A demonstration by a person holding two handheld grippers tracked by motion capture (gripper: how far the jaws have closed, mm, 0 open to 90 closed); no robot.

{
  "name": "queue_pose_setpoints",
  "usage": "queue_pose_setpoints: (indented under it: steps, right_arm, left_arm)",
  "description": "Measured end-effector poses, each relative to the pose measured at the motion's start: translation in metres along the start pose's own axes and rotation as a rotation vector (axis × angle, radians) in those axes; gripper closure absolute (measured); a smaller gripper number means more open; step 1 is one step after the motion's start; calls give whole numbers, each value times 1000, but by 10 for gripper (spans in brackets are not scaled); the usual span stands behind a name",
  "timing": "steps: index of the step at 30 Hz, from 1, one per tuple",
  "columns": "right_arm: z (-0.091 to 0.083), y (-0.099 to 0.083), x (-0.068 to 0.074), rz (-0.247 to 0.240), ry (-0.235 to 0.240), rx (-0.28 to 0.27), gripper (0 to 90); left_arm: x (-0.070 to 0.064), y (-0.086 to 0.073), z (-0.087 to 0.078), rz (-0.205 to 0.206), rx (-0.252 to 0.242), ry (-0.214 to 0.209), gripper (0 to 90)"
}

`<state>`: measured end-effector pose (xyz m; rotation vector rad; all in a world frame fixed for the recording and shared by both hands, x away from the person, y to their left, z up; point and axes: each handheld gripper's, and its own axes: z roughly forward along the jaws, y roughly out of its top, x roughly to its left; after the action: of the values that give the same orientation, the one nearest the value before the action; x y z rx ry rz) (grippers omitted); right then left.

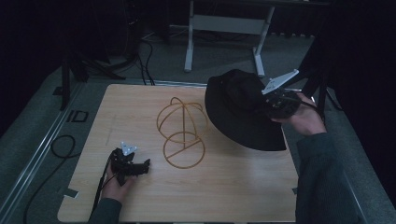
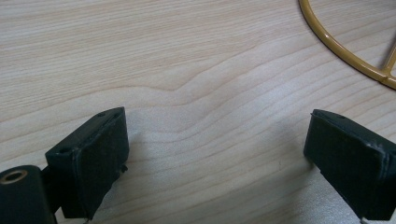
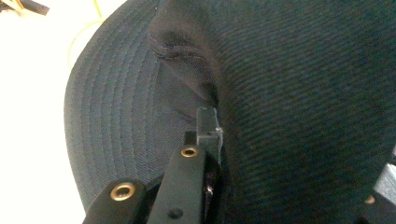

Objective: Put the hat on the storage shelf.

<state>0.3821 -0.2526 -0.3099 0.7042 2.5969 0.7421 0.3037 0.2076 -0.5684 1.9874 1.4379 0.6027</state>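
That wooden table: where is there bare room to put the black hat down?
The table is bare along its near edge, between the left gripper and the person's right sleeve. The far left corner, beyond the gold wire stand, is free too. It is crowded on the right, where the right gripper holds the hat.

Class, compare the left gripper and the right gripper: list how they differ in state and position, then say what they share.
The left gripper is open and holds nothing; the right gripper is shut on the black hat. The left one sits low over the wooden table beside the gold wire stand; the right one is raised at the table's far right. Both are black and hand-held.
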Motion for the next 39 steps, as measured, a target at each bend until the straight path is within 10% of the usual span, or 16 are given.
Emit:
queue_pose_setpoints:
  steps: [39]
  right_arm:
    - [-23, 13, 6, -54, 47, -87, 869]
  left_arm:
    - [0, 0, 0, -1, 0, 0, 70]
